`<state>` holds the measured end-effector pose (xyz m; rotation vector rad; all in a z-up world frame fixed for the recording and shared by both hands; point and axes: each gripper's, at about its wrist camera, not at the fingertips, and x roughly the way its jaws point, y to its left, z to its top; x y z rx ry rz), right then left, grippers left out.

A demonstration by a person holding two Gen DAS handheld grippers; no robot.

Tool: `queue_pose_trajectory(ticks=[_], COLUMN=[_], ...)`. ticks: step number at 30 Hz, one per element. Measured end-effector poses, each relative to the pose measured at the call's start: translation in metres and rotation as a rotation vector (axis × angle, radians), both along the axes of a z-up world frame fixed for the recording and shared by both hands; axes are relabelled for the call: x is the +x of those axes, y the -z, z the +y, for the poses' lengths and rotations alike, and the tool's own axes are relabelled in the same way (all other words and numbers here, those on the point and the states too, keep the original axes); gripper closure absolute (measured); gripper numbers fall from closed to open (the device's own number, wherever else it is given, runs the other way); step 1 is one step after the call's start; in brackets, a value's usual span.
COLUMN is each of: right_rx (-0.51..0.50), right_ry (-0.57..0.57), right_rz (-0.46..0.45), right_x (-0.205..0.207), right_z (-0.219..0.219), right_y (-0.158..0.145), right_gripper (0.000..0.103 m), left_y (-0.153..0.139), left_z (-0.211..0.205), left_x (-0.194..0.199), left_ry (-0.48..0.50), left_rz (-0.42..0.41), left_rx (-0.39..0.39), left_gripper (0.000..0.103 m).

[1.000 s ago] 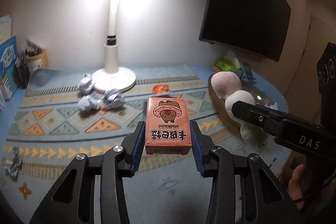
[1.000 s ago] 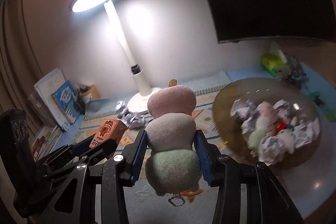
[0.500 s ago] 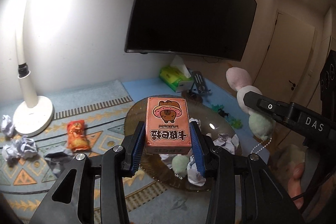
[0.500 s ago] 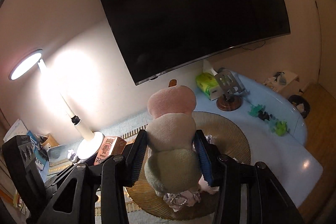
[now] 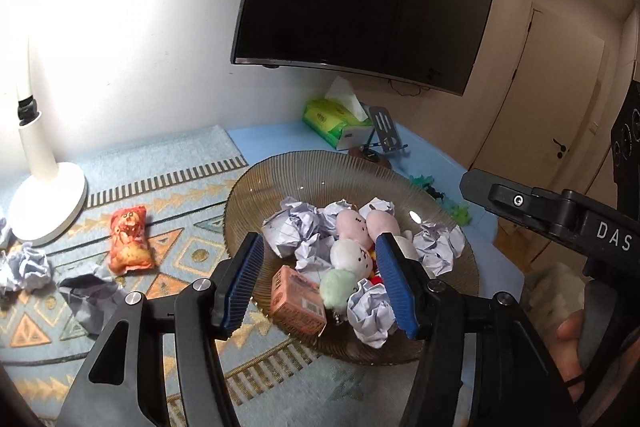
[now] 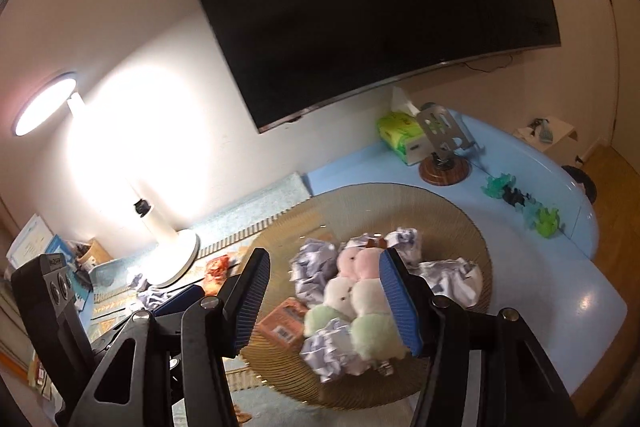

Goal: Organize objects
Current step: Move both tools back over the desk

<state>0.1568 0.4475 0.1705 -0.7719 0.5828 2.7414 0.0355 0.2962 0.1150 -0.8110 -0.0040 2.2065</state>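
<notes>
While both grippers hang above it with nothing between their fingers, the glass bowl (image 5: 280,183) on the desk (image 5: 280,139) already holds most of the collected items. The largest are two three-ball plush skewers (image 6: 362,303) lying side by side near the bowl's centre, pink ends toward the far rim and green ends toward the near rim. The orange snack box (image 5: 297,301) lies on its side in the bowl, touching the left plush on the near-left. Several crumpled paper balls (image 5: 286,229) surround the plush on all sides.

The left gripper (image 5: 320,281) is released, with its fingers spread wide above the box and plush. The right gripper (image 6: 326,301) is likewise spread open directly over the two skewers, and neither grips anything.

Judged from this layout, the task is well advanced but incomplete. Remaining outside the bowl, on the patterned mat (image 5: 172,163) to its left, are the orange snack packet (image 5: 129,241), a dark crumpled paper ball (image 5: 90,297) nearer the camera, and a lighter crumpled ball (image 5: 28,267) close to the lamp base (image 5: 48,203). These three appear to be the next candidates for transfer.
</notes>
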Motion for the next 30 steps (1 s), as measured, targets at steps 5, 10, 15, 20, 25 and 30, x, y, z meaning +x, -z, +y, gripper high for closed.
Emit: queue_pose_trajectory(ticks=[5, 10, 15, 20, 25, 30], right_rx=[0.021, 0.038, 0.023, 0.067, 0.049, 0.048], right_ry=[-0.097, -0.216, -0.353, -0.459, -0.505, -0.488], right_rz=[0.027, 0.039, 0.02, 0.018, -0.064, -0.135], right_x=[0.002, -0.009, -0.029, -0.049, -0.073, -0.087], right_z=[-0.042, -0.097, -0.157, -0.216, -0.244, -0.247], right_y=[-0.008, -0.004, 0.015, 0.053, 0.101, 0.127], right_gripper=[0.047, 0.038, 0.037, 0.032, 0.032, 0.032], left_y=[-0.007, -0.014, -0.013, 0.011, 0.057, 0.079], left_z=[-0.036, -0.094, -0.168, -0.243, -0.305, -0.334], left_x=[0.012, 0.028, 0.042, 0.043, 0.024, 0.013], left_ry=[-0.045, -0.156, -0.296, -0.463, -0.602, -0.641], left_rz=[-0.003, 0.033, 0.075, 0.054, -0.047, -0.13], left_rx=[0.022, 0.047, 0.038, -0.01, -0.074, -0.021], left_gripper=[0.047, 0.036, 0.014, 0.014, 0.015, 0.015])
